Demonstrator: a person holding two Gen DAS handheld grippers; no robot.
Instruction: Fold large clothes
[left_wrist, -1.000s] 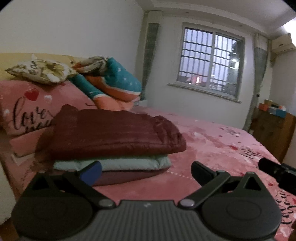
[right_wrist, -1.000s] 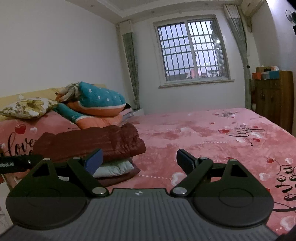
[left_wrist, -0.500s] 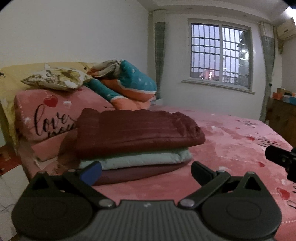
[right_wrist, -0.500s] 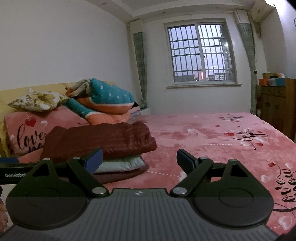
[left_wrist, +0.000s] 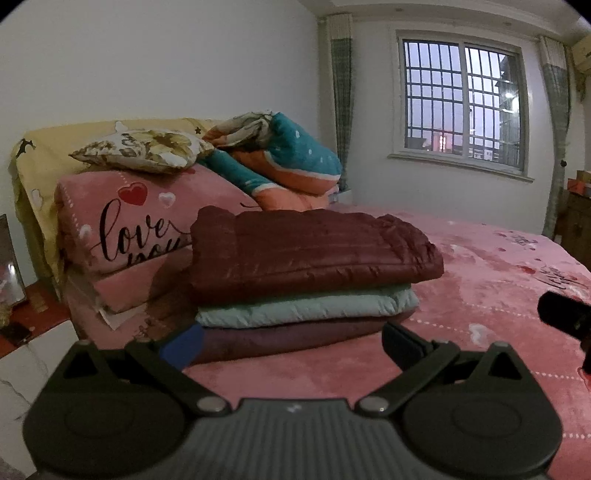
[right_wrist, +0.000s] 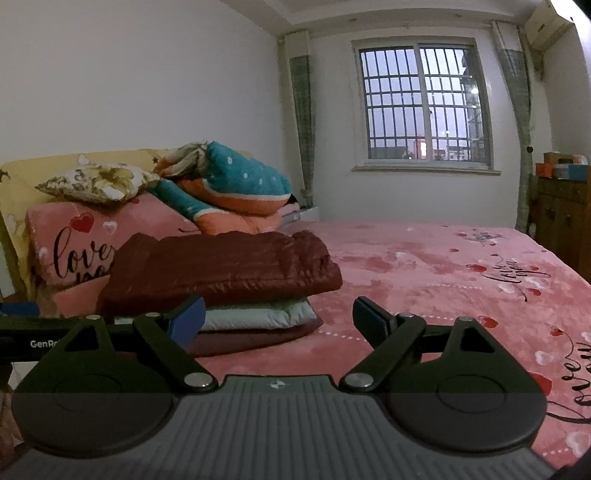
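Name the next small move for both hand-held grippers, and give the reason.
Probably draw both back from the stack. The left hand-held gripper and right hand-held gripper are open and empty, and the dark red quilted jacket already lies folded on the pale green folded garment; no unfolded clothing shows on the pink bedspread.

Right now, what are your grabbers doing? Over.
Both hand-held grippers, left and right, open, empty. Folded clothes stack on bed. Nothing in the way.

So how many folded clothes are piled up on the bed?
3 in one stack: a dark red puffy jacket on top, a pale green one in the middle, a purple one underneath. More could be hidden behind.
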